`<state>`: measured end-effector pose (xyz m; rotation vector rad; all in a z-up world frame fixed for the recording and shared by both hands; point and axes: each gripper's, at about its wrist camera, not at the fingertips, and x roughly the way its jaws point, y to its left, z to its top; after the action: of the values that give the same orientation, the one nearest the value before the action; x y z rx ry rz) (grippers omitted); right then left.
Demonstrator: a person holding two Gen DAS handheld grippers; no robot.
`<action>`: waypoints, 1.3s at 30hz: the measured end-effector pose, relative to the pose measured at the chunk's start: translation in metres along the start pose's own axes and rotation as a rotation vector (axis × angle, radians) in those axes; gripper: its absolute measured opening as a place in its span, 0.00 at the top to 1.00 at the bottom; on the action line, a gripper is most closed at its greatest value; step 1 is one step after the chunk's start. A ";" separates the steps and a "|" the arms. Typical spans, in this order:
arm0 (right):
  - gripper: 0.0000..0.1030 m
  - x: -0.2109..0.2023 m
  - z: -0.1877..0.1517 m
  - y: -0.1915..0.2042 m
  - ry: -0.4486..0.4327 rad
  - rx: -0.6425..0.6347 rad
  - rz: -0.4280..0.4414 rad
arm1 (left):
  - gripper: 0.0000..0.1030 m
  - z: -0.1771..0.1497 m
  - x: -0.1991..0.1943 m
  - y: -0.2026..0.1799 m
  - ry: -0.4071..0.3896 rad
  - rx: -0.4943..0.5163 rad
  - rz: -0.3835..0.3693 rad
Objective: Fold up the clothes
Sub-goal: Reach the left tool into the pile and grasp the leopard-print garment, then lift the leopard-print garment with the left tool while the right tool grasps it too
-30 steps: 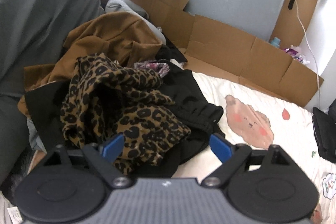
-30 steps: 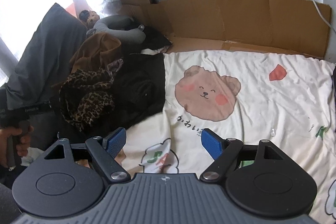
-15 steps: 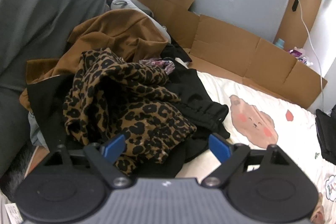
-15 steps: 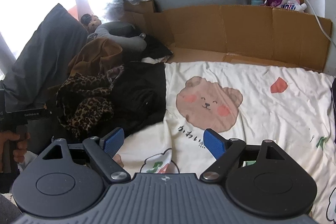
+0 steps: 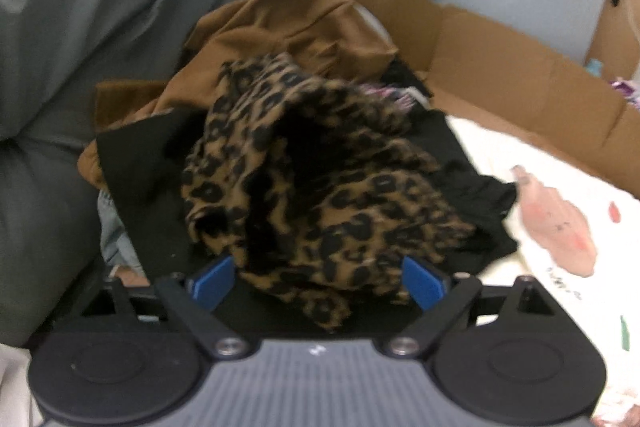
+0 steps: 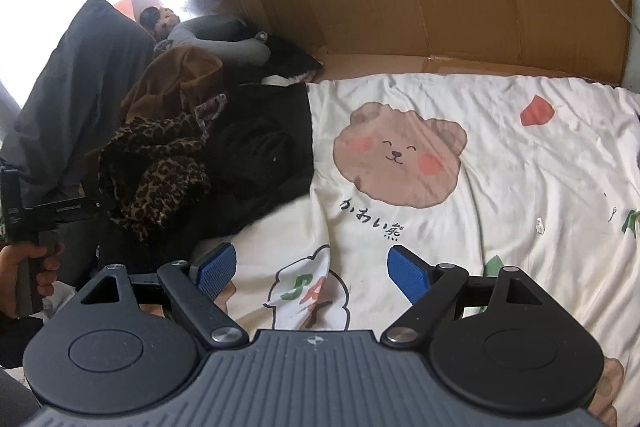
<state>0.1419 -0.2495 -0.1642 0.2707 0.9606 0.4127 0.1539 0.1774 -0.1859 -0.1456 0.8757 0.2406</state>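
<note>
Left tool [image 5: 318, 281] has pushed in closer over the last second, so the leopard-print garment [image 5: 320, 187] atop the clothes pile [image 6: 240, 147] now sits between its spread fingers, ungripped. Right tool [image 6: 310, 267] hovers released over the bed sheet [image 6: 520, 187]. Pickup looks imminent.

Right tool [image 6: 311, 267], blue pads wide apart, above bear-print sheet [image 6: 500, 163]; leopard-print garment [image 6: 156, 167] at left.

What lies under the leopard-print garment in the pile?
The leopard-print garment sits on top, overlapping a black garment beneath it and a brown garment behind it. A pale grey-blue fabric edge peeks out lower left. Anything deeper in the pile is covered.
</note>
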 end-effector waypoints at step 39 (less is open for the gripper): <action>0.15 0.012 -0.018 0.011 0.040 -0.050 0.071 | 0.96 0.004 0.022 -0.028 -0.062 -0.087 -0.283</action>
<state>0.1303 -0.2337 -0.1781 0.2524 0.9802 0.5082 0.1780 0.1546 -0.2000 -0.3389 0.7733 0.0184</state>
